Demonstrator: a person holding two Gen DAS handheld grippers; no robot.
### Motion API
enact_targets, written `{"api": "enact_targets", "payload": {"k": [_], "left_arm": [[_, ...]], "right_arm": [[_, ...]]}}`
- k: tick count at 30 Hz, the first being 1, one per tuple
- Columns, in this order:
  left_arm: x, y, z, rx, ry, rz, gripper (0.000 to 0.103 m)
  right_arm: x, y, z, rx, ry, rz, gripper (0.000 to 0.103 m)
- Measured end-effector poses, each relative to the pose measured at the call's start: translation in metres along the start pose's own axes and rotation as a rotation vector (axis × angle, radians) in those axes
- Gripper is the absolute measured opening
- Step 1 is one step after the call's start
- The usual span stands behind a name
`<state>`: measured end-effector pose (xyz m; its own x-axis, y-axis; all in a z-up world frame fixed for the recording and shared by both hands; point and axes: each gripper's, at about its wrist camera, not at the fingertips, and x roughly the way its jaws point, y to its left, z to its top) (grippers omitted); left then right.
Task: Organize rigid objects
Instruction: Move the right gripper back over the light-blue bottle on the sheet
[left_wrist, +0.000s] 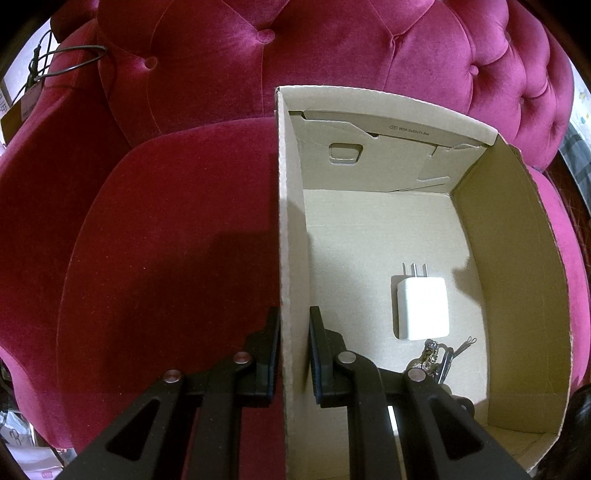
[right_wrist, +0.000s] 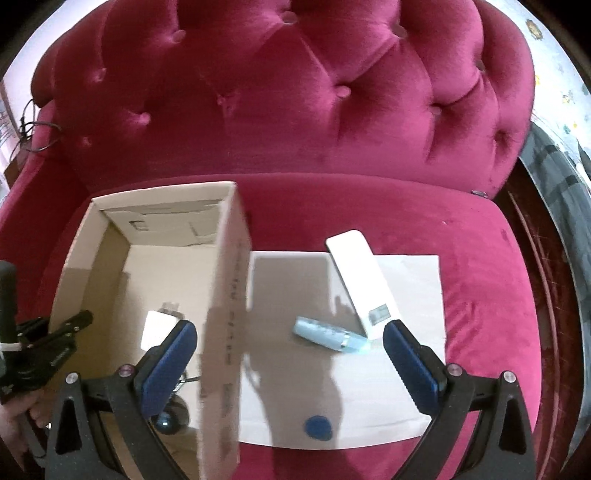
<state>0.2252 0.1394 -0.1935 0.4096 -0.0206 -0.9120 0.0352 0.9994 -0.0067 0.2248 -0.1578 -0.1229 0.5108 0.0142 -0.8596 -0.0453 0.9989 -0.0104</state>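
An open cardboard box (left_wrist: 517, 295) stands on the seat of a red velvet armchair. My left gripper (left_wrist: 294, 332) is shut on the box's left wall, one finger outside and one inside. On the box floor lie a white plug charger (left_wrist: 421, 308) and a bunch of keys (left_wrist: 432, 356). My right gripper (right_wrist: 290, 328) hangs open above the box's right wall (right_wrist: 225, 277), holding nothing. To the right of the box, a white sheet (right_wrist: 406, 369) carries a white remote (right_wrist: 360, 280), a light blue tube (right_wrist: 328, 334) and a small blue disc (right_wrist: 318, 428).
The tufted backrest (right_wrist: 295, 92) rises behind the seat. A dark cable (left_wrist: 74, 62) hangs over the left armrest. A dark round object (right_wrist: 170, 417) sits in the box near its front. A hand (right_wrist: 14, 417) holds the left gripper's handle at the lower left.
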Motion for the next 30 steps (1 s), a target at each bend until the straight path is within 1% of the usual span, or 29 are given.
{"api": "enact_targets", "payload": {"k": [6,15,20,23,26,30], "left_arm": [[0.000,-0.001,0.000,0.002,0.000,0.002,0.015],[0.000,-0.002,0.000,0.003,0.002,0.006,0.015],[-0.001,-0.002,0.000,0.004,0.002,0.008,0.015],[-0.001,-0.001,0.000,0.004,0.002,0.009,0.015],[0.000,-0.003,0.000,0.008,0.001,0.016,0.015],[0.001,-0.003,-0.001,0.005,0.002,0.016,0.015]], "right_arm": [[0.014,-0.022,-0.006,0.047,0.021,-0.016,0.103],[0.046,-0.042,-0.020,0.064,0.072,-0.020,0.103],[0.064,-0.046,-0.026,0.058,0.091,-0.012,0.103],[0.075,-0.050,-0.028,0.055,0.098,-0.002,0.103],[0.084,-0.052,-0.029,0.050,0.097,0.037,0.103],[0.099,-0.053,-0.030,0.031,0.112,0.048,0.103]]}}
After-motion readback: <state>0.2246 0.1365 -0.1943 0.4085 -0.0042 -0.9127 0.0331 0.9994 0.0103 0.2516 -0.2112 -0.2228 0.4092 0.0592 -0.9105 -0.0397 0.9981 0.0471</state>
